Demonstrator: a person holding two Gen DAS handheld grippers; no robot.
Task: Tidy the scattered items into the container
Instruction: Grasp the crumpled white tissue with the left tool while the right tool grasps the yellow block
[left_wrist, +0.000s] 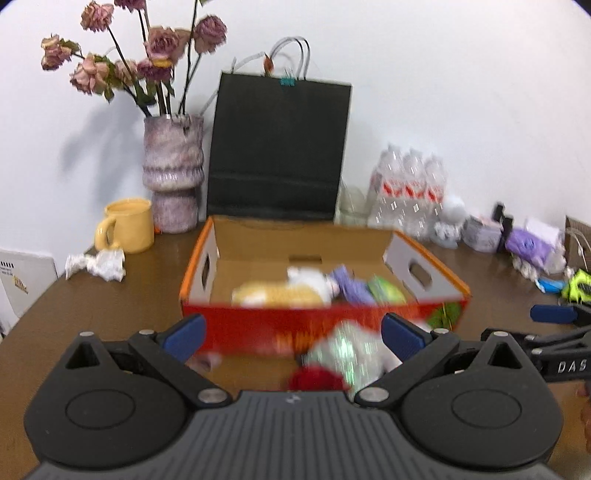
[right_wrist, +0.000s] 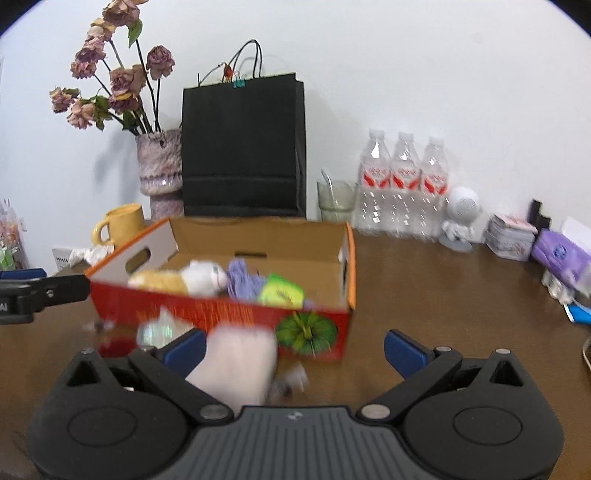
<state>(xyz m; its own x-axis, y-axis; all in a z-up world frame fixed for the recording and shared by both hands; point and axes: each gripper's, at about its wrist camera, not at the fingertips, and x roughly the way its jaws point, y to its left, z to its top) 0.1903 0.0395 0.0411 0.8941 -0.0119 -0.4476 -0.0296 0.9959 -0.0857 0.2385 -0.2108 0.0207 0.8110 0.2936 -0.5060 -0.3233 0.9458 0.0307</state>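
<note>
An open cardboard box (left_wrist: 325, 321) with a red front stands on the brown table; it also shows in the right wrist view (right_wrist: 236, 314). Inside lie a yellow-white plush (left_wrist: 280, 291), a purple item (left_wrist: 351, 284) and a green packet (left_wrist: 388, 290). My left gripper (left_wrist: 291, 332) is open in front of the box. A shiny foil packet with a red end (left_wrist: 340, 358) lies between its fingers, blurred. My right gripper (right_wrist: 293, 345) is open. A pale pink item (right_wrist: 236, 365) lies by its left finger, in front of the box. The foil packet (right_wrist: 159, 330) lies left of it.
At the back stand a vase of dried roses (left_wrist: 173, 170), a yellow mug (left_wrist: 127, 225), a black paper bag (left_wrist: 277, 147), a glass (right_wrist: 336, 201) and three water bottles (right_wrist: 404, 184). Crumpled paper (left_wrist: 98, 262) lies left. A white figurine (right_wrist: 460, 218) and tissue packs (right_wrist: 561, 258) stand right.
</note>
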